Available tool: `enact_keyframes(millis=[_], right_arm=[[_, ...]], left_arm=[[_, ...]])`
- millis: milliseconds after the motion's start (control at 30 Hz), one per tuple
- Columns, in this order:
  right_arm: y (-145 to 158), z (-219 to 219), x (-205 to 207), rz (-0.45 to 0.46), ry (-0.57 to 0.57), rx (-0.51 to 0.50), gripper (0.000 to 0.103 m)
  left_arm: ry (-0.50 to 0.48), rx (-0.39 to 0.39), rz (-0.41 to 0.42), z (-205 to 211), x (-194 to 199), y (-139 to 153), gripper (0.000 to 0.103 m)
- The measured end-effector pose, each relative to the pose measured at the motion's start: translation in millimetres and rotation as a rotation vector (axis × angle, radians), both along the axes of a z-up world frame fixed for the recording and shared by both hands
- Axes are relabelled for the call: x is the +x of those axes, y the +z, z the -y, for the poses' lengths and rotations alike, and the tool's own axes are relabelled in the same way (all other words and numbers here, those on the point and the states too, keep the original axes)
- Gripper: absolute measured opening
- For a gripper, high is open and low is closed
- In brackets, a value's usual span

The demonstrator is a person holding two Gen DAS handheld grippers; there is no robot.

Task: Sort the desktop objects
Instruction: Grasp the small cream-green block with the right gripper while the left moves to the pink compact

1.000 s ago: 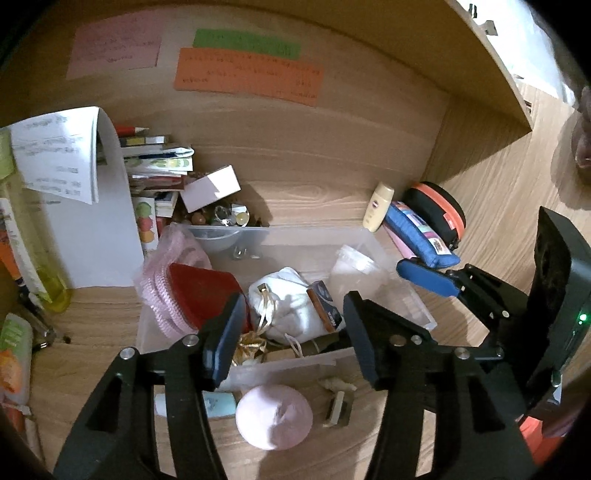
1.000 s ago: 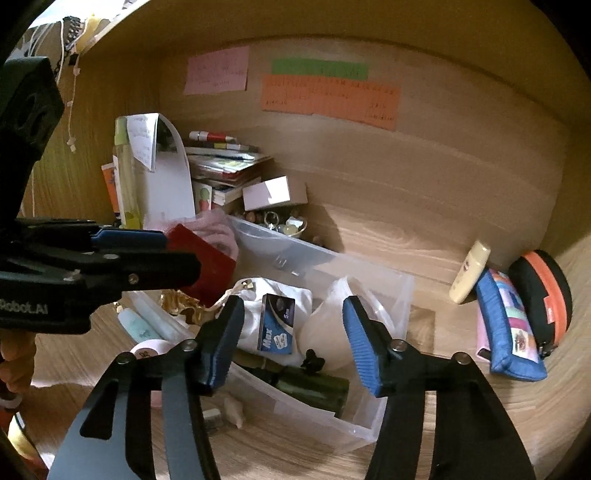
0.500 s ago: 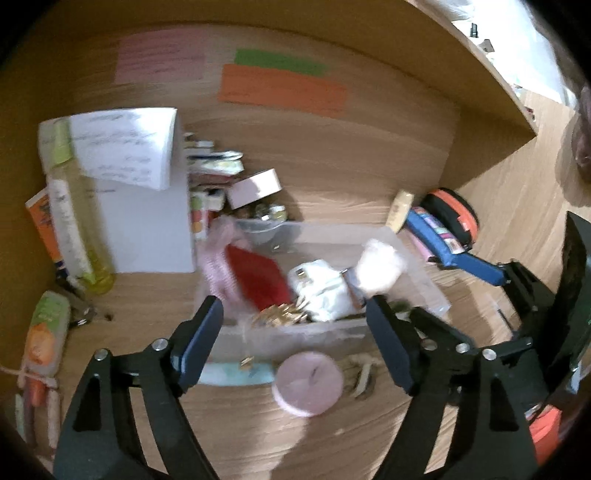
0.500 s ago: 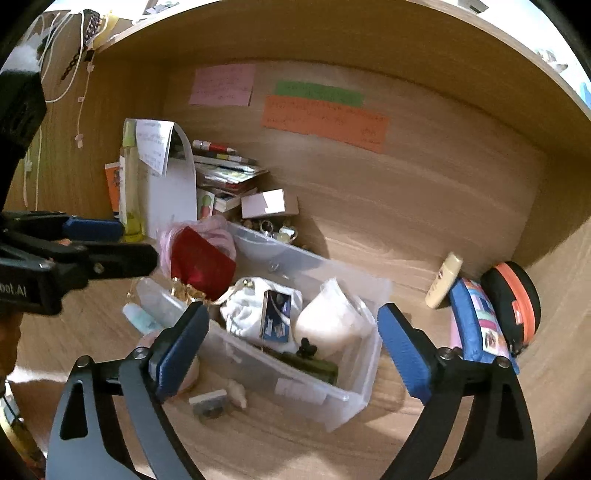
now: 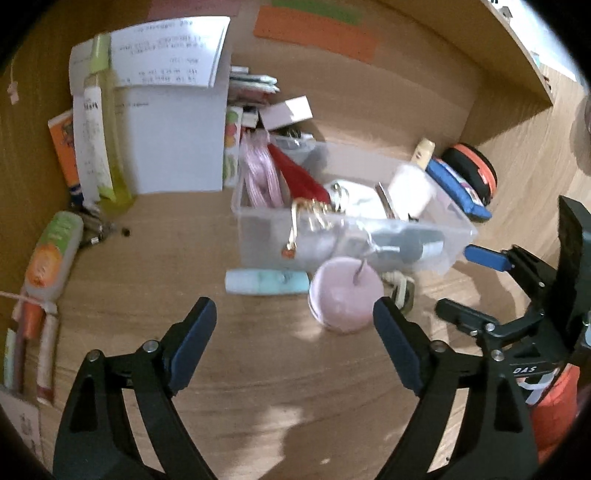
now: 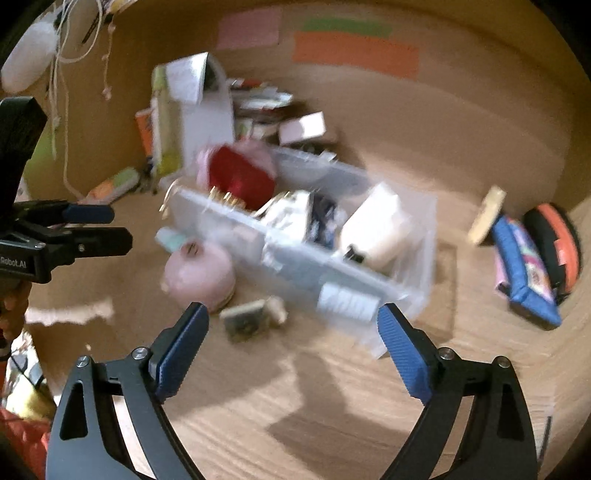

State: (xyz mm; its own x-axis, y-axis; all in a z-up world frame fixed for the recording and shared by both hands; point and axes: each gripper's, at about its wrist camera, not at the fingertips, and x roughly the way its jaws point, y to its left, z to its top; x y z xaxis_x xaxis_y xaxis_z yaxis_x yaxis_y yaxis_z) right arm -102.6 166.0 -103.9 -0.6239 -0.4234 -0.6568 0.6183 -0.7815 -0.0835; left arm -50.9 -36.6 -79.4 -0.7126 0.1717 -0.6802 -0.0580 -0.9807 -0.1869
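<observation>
Both grippers pulled back from the bin (image 5: 354,236); fingers spread wider, empty. Left gripper (image 5: 295,343) and right gripper (image 6: 293,343) hover over bare bench (image 5: 258,387). One pink jar (image 5: 345,299), one tube (image 5: 267,281) touch the bin's front wall. Three wall notes, unreadable. "Robot.AI" on left gripper.

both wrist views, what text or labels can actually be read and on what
"DAS" on the body of the right tongs.
"Robot.AI" on the body of the left tongs.
White receipt: printed lines, too blurred to read.
Orange note, pink note, bin label: unreadable.
</observation>
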Motion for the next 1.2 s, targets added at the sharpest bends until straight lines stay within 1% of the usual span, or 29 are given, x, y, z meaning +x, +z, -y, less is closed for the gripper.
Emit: enact_keyframes(millis=[167,233,300,333,400,467,667,733,800,833,967,1200], right_arm=[[-19,13,-4,0.051,0.06,0.051,0.089],[-23,16,-7,0.079,0.083,0.049,0.084],[-27,18,-11,0.125,0.11,0.039,0.072],[-29,19,-13,0.155,0.121,0.032,0.07],[-35,21,-19,0.221,0.14,0.022,0.06],[-38,24,-23,0.251,0.146,0.022,0.054],[-40,36,-25,0.243,0.147,0.044,0.051],[-40,40,-24,0.226,0.151,0.054,0.047],[-40,42,-23,0.207,0.154,0.064,0.035],[-40,43,-22,0.194,0.156,0.073,0.033],[-38,41,-20,0.181,0.147,0.071,0.033],[-26,18,-15,0.159,0.126,0.022,0.033]], left_arm=[[-0.021,-0.008,0.021,-9,1,-10,0.087],[-0.029,0.002,0.034,-11,0,-14,0.087],[-0.033,0.009,0.046,-12,-2,-17,0.087],[-0.035,0.011,0.049,-12,-3,-18,0.087],[-0.038,0.022,0.053,-12,-4,-20,0.087],[-0.042,0.031,0.054,-11,-5,-21,0.087],[-0.055,0.05,0.058,-11,-7,-23,0.087],[-0.065,0.049,0.058,-13,-8,-23,0.087],[-0.074,0.044,0.063,-16,-10,-24,0.087],[-0.078,0.042,0.067,-18,-12,-24,0.087],[-0.086,0.03,0.079,-28,-21,-26,0.087],[-0.083,0.008,0.103,-43,-36,-28,0.087]])
